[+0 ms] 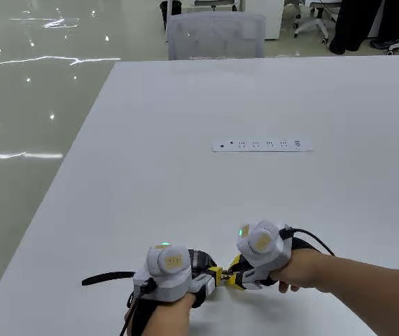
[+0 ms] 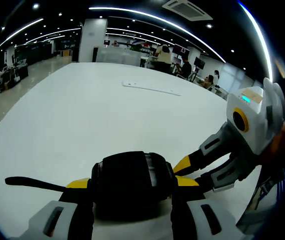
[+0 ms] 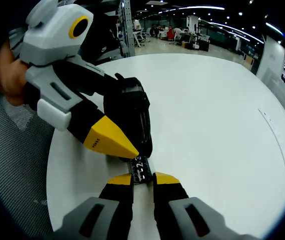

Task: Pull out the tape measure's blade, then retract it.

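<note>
A black rubber-cased tape measure [image 2: 130, 175] sits on a white table [image 1: 185, 140], at the six o'clock edge nearest the person. The left gripper [image 2: 132, 184] is clamped across its case, one yellow-tipped jaw on either side. The right gripper [image 3: 142, 178] meets it from three o'clock, jaws pinched together on the tip of the blade [image 3: 140, 166], where only a short printed stub shows. A black wrist strap [image 1: 107, 278] trails toward nine o'clock. The pull-out looks barely begun. Full extension and retraction are both left to do.
</note>
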